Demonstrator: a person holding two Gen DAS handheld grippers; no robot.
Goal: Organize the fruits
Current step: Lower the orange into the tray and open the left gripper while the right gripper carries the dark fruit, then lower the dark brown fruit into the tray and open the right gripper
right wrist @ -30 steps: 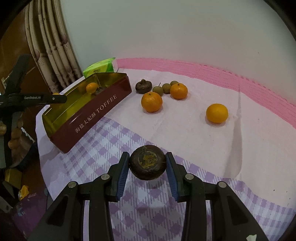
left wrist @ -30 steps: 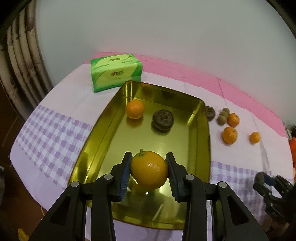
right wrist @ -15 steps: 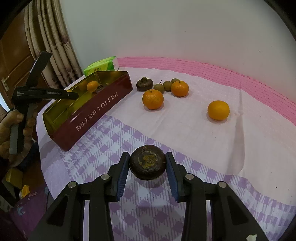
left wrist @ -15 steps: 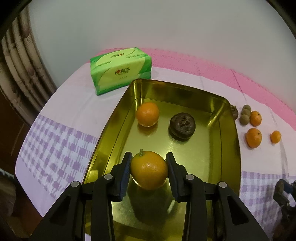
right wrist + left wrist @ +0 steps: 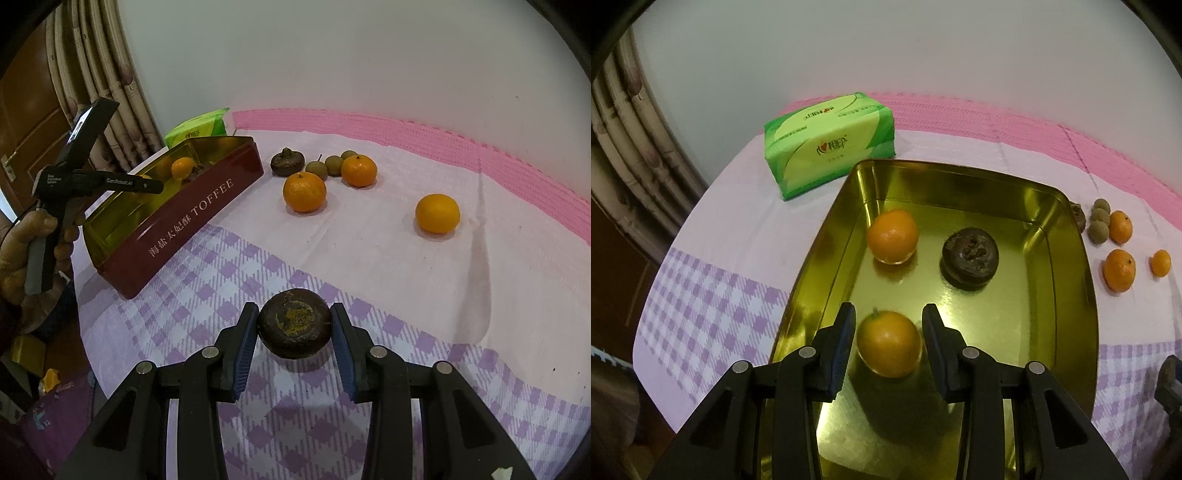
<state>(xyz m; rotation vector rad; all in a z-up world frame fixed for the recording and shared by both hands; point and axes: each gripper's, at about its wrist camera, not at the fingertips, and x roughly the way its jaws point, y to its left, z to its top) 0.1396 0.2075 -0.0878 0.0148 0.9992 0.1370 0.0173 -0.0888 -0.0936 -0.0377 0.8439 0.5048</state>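
Note:
In the left wrist view my left gripper is over the near part of the gold tin tray. Its jaws stand slightly apart from an orange, which looks blurred between them. Another orange and a dark brown fruit lie farther in the tray. In the right wrist view my right gripper is shut on a dark brown fruit, held just above the checked cloth. The tray, maroon outside, stands to its left.
A green tissue pack lies behind the tray. Loose on the white cloth are three oranges, small brown-green fruits and another dark fruit. A pink strip borders the wall. The person's hand holds the left gripper.
My left gripper moved forward over the tray and its jaws opened, letting go of the orange. My right gripper kept its hold and barely moved.

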